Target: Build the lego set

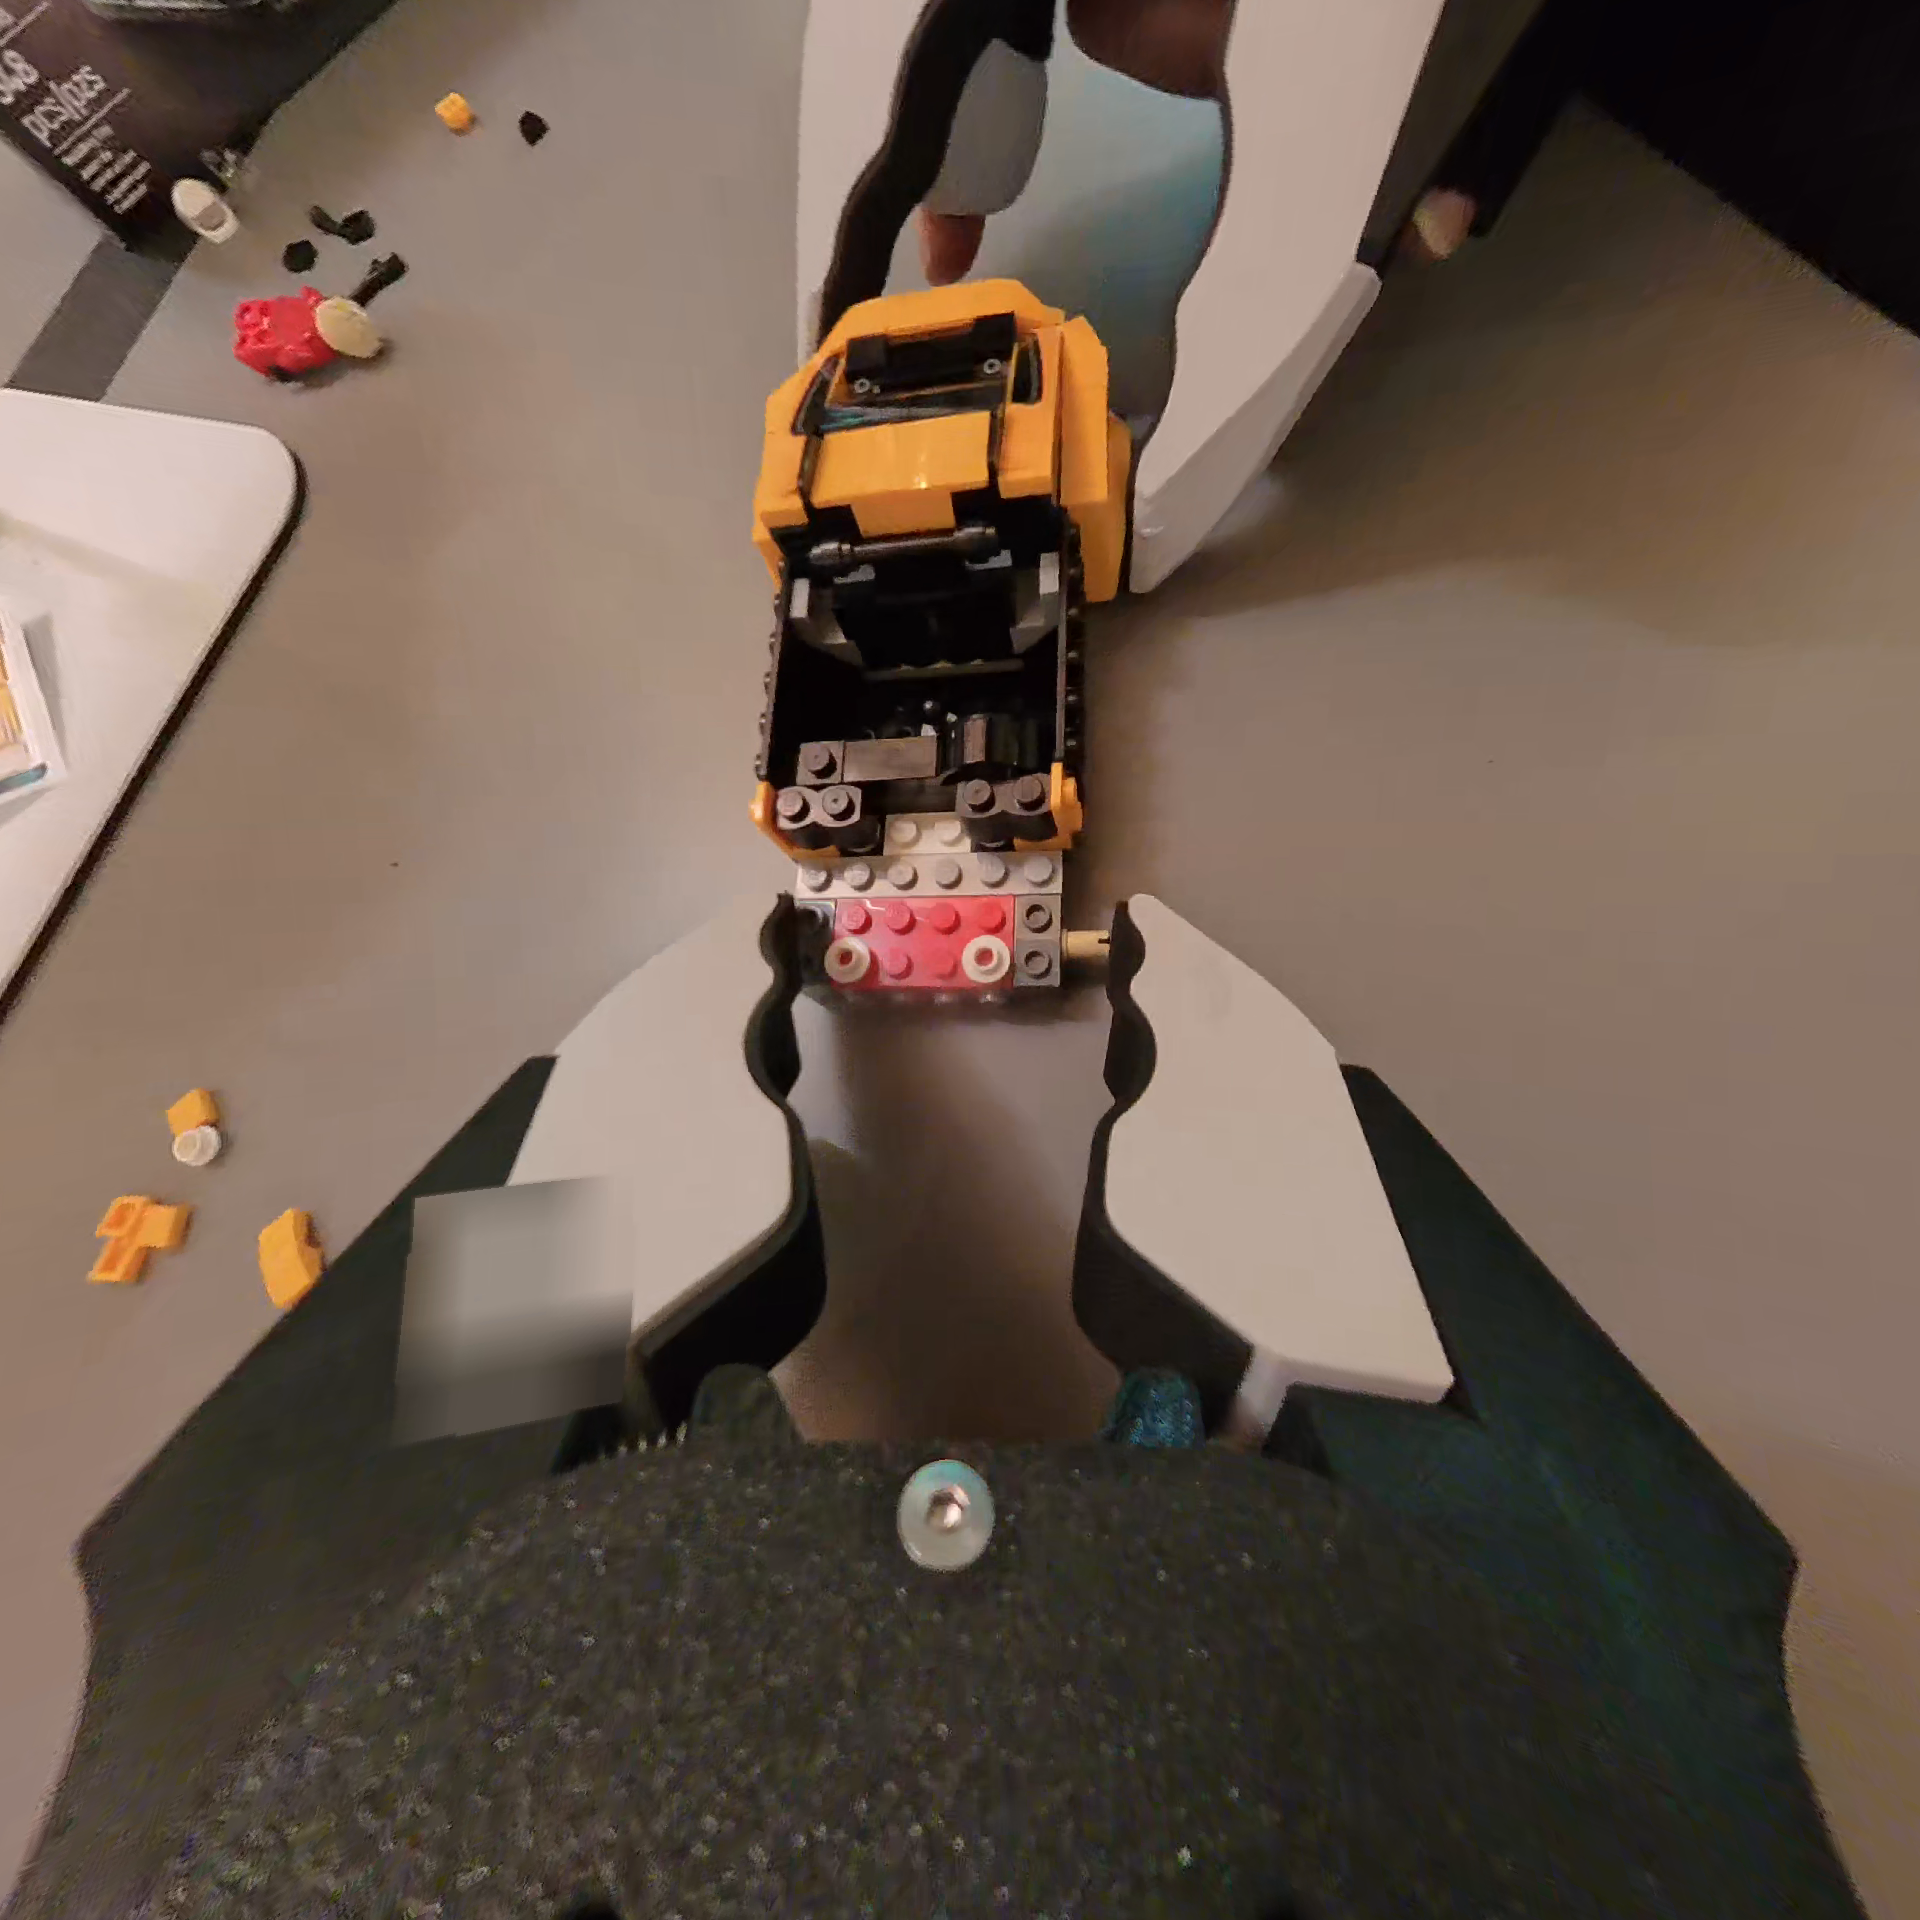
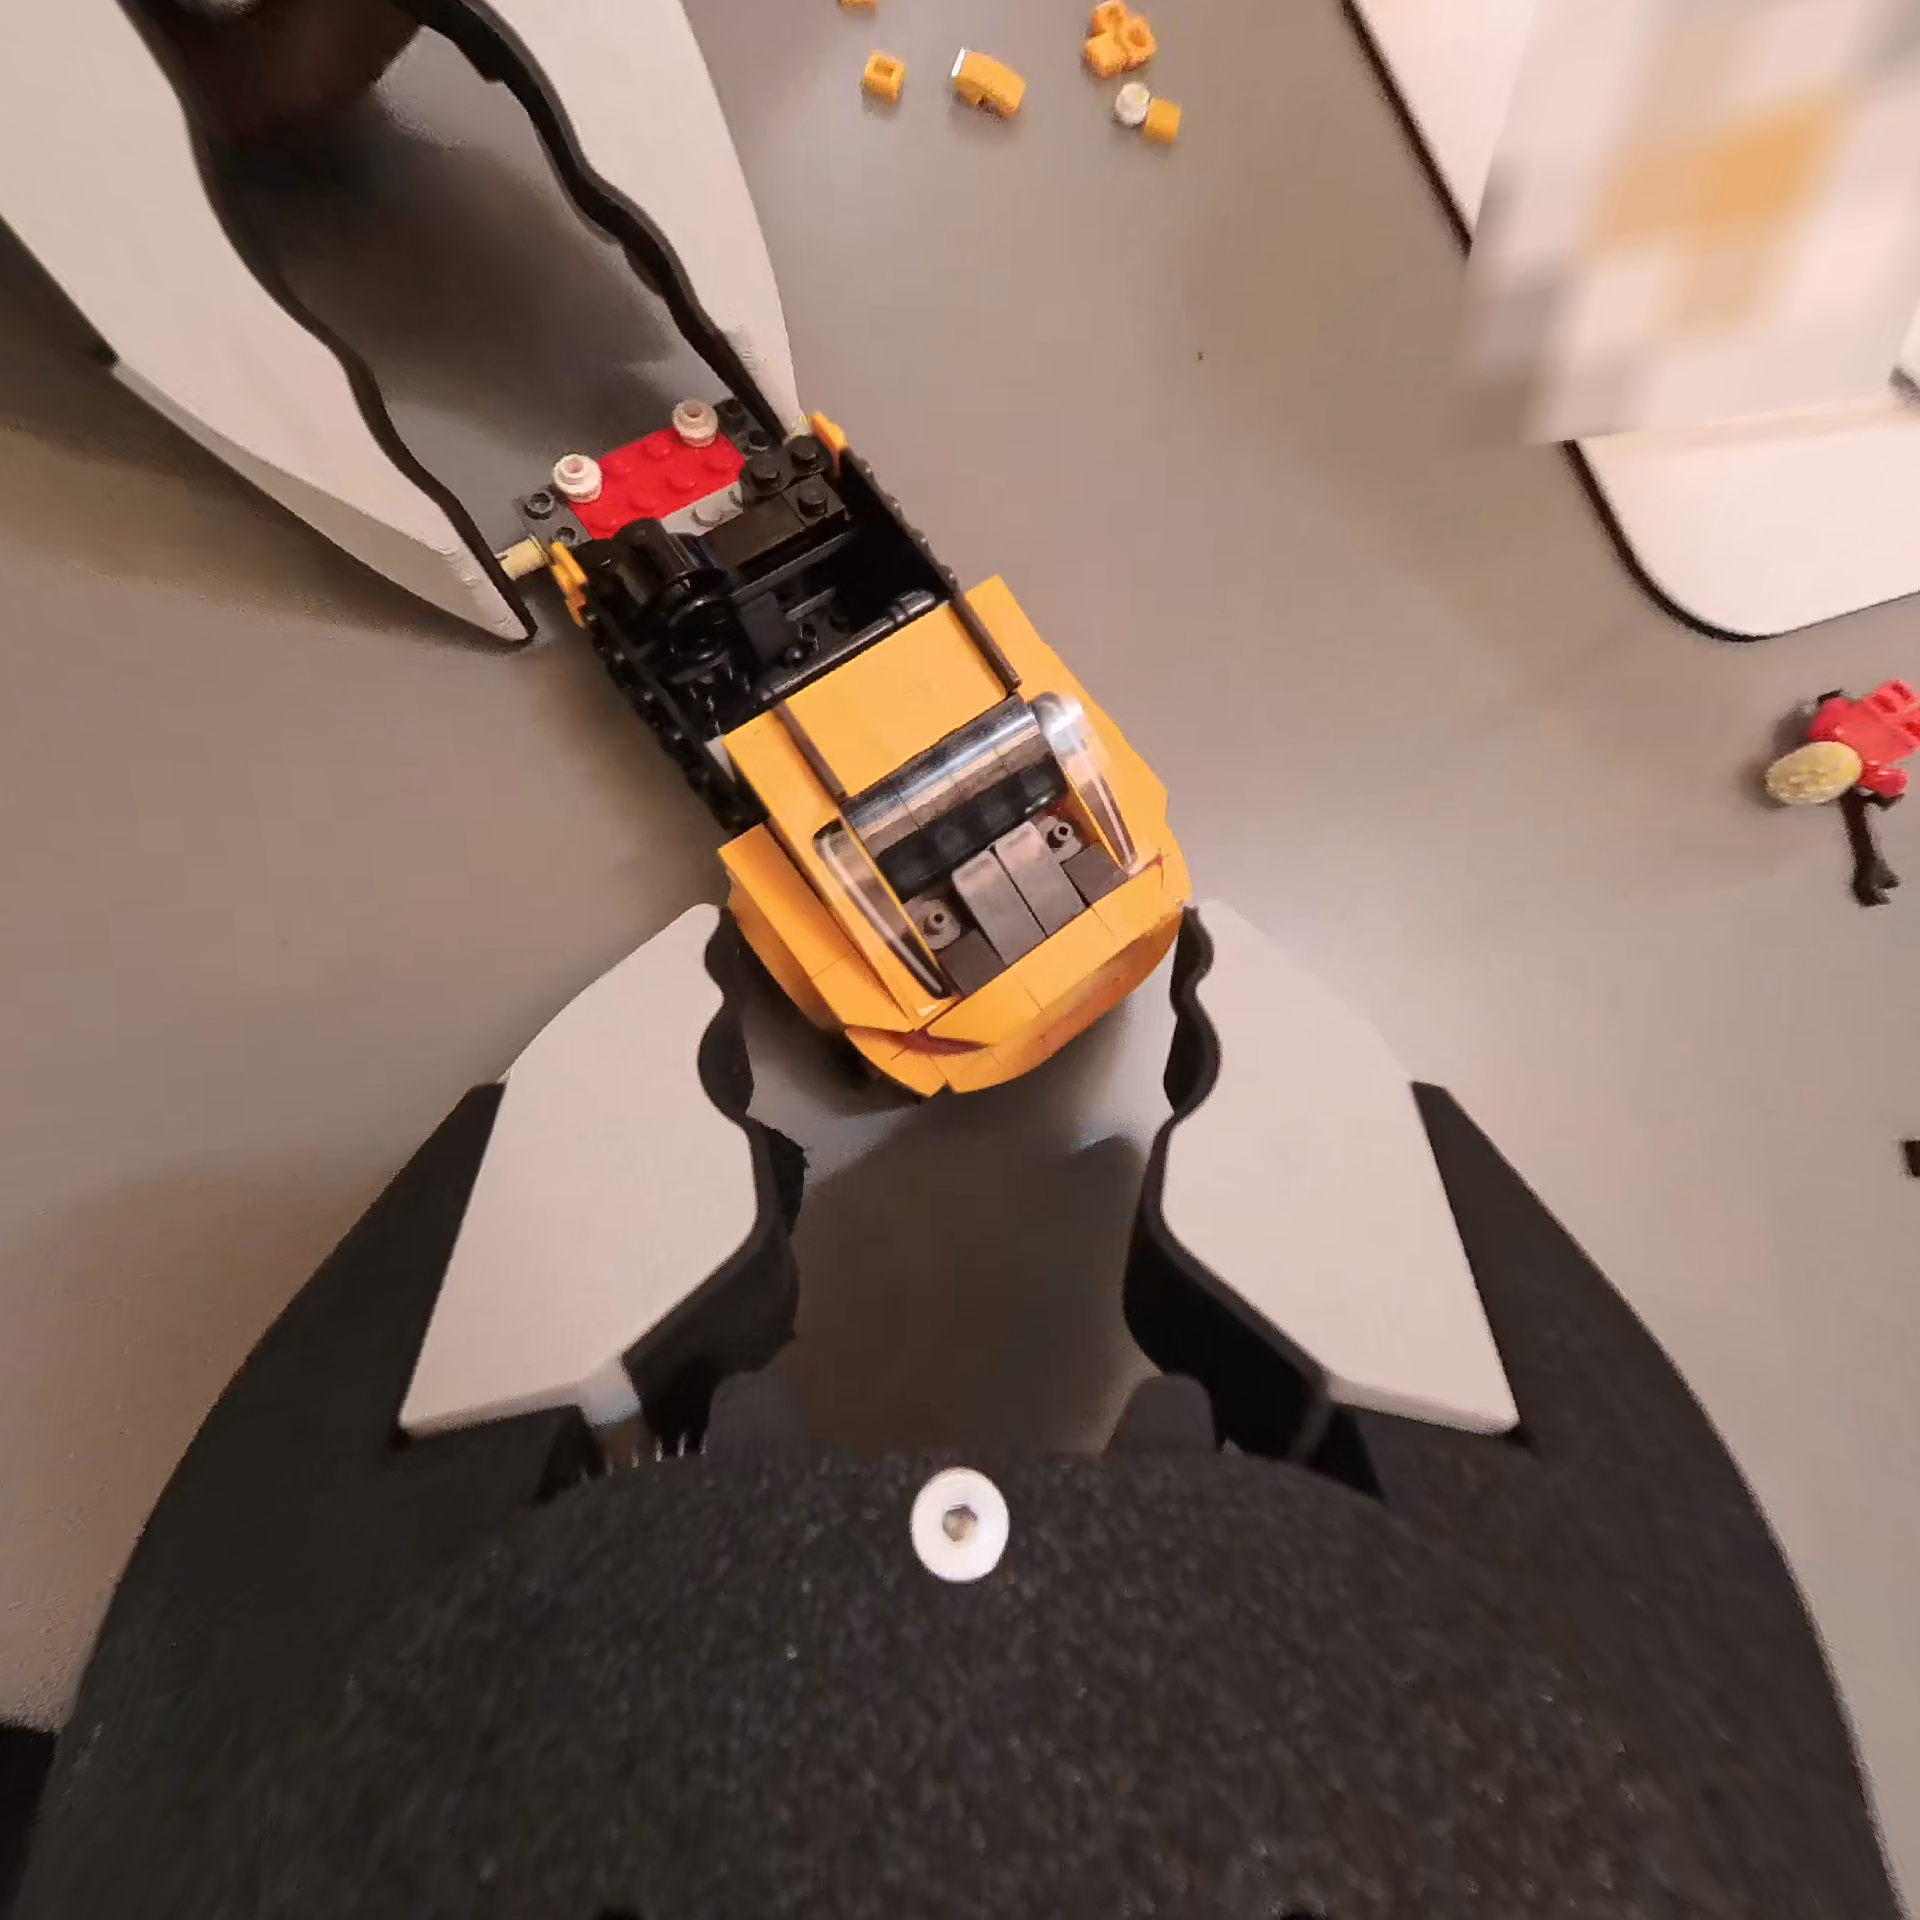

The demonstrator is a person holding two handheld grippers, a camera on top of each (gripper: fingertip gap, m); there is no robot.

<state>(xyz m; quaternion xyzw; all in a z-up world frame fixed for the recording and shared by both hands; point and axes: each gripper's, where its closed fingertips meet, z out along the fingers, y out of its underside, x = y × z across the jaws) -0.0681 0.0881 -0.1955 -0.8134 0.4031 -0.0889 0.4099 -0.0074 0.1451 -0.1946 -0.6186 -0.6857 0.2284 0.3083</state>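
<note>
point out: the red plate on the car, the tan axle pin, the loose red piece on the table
red plate (image 1: 925, 940): left wrist view, middle of its studded top.
tan axle pin (image 1: 1086, 943): left wrist view, its stub beside the grey bricks.
loose red piece (image 1: 275, 330): left wrist view, centre of the red lump.

White printed writing stands on the black box (image 1: 94, 114) at the table's far-left corner.

Brick car (image 1: 925, 623) on table (image 1: 1455, 831), between hand-held grippers

Both wrist views look down closely; opposite ends of shared brick car (image 1: 925, 582).
</note>
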